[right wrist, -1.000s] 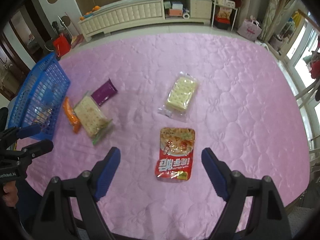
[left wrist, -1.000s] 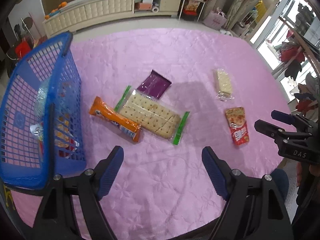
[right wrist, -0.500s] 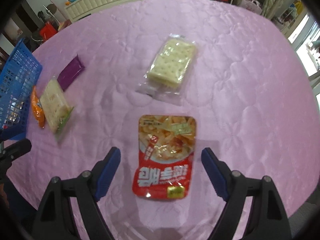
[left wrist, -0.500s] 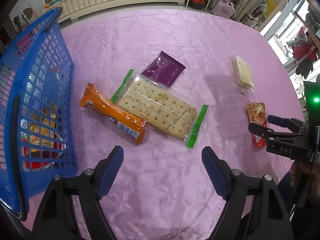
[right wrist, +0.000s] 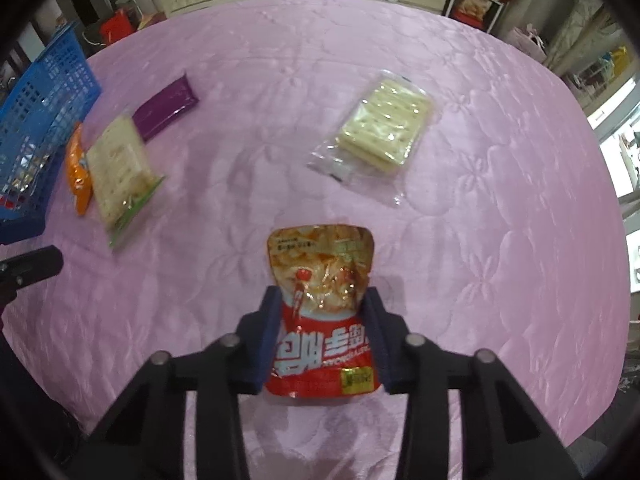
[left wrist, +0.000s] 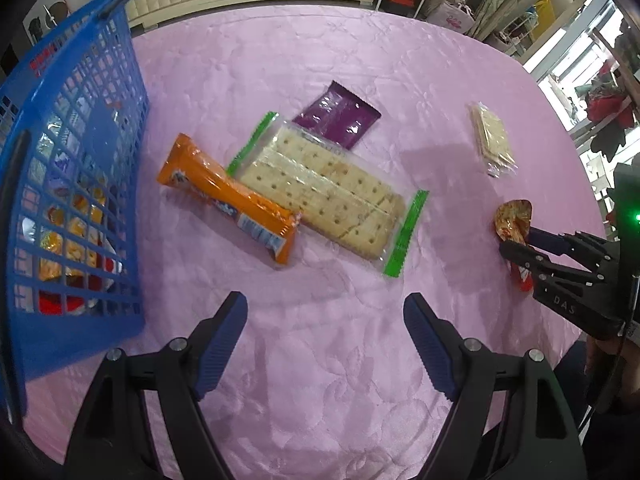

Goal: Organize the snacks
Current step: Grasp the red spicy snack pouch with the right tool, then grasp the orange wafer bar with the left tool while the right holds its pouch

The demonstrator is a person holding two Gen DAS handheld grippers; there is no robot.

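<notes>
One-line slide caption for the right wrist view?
Right claw closing on the red snack pouch over the pink tablecloth, crackers lying beyond.

- The pink tablecloth is bare under the left gripper, whose wide jaws have nothing between them.
- Ahead of it, 3 packets lie bunched: orange packet, long cracker pack, purple packet.
- The blue basket walls off the left side.
- The right gripper, jaws closing on the red snack pouch, fills the right edge.
- Bare cloth separates the pouch from the square cracker pack.
</notes>
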